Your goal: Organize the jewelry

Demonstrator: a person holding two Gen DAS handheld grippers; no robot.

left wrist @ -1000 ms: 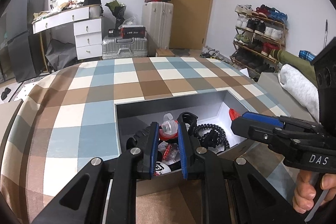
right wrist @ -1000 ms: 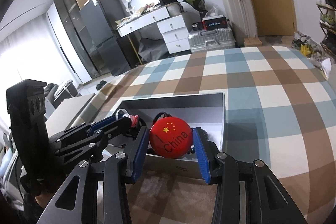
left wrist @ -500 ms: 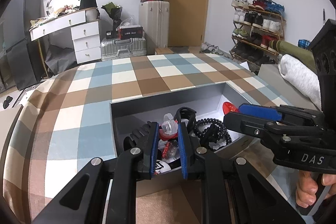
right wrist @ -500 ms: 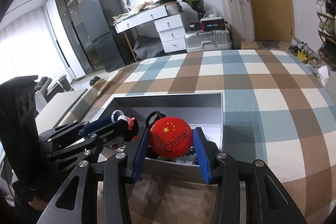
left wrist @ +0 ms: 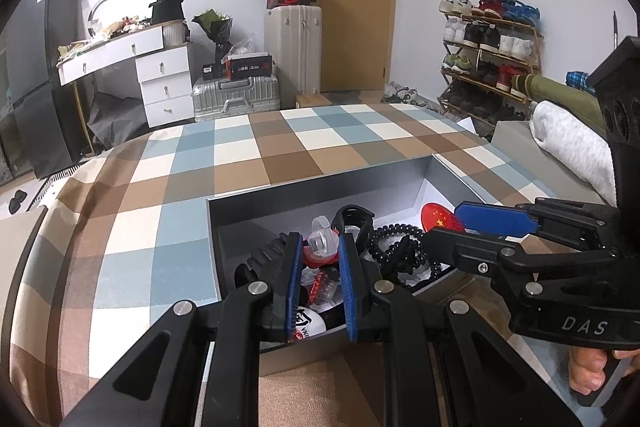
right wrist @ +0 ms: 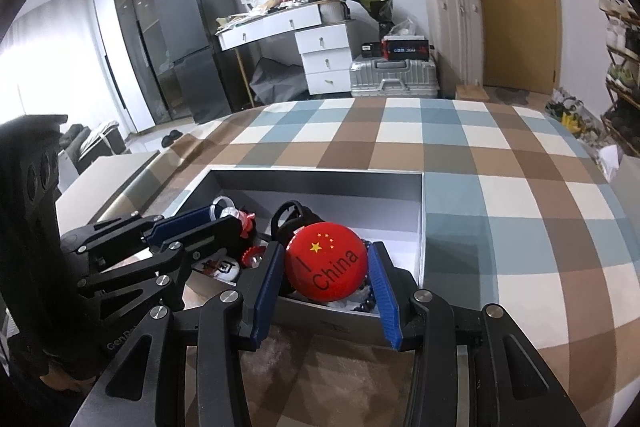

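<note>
A grey open box (left wrist: 320, 187) (right wrist: 320, 175) sits on the checked cloth and holds a heap of jewelry. My left gripper (left wrist: 319, 247) is shut on a clear-and-red trinket (left wrist: 318, 247) over the box; it also shows in the right wrist view (right wrist: 224, 217). My right gripper (right wrist: 327, 261) is shut on a round red badge (right wrist: 327, 267) with yellow stars and "China", held over the box's near right part. In the left wrist view the badge (left wrist: 438, 219) shows at my right gripper (left wrist: 456, 227). A black coiled band (left wrist: 396, 239) and a black ring (right wrist: 290, 215) lie in the box.
The box stands near the front edge of the checked surface (right wrist: 480, 155). A brown mat (left wrist: 320, 387) lies in front of it. A grey box lid (right wrist: 104, 179) lies to the left. Suitcases, drawers and a shoe rack (left wrist: 488, 55) stand far behind.
Both grippers keep their holds. The views shifted slightly, with both grippers lifting and drawing back a little over the box.
</note>
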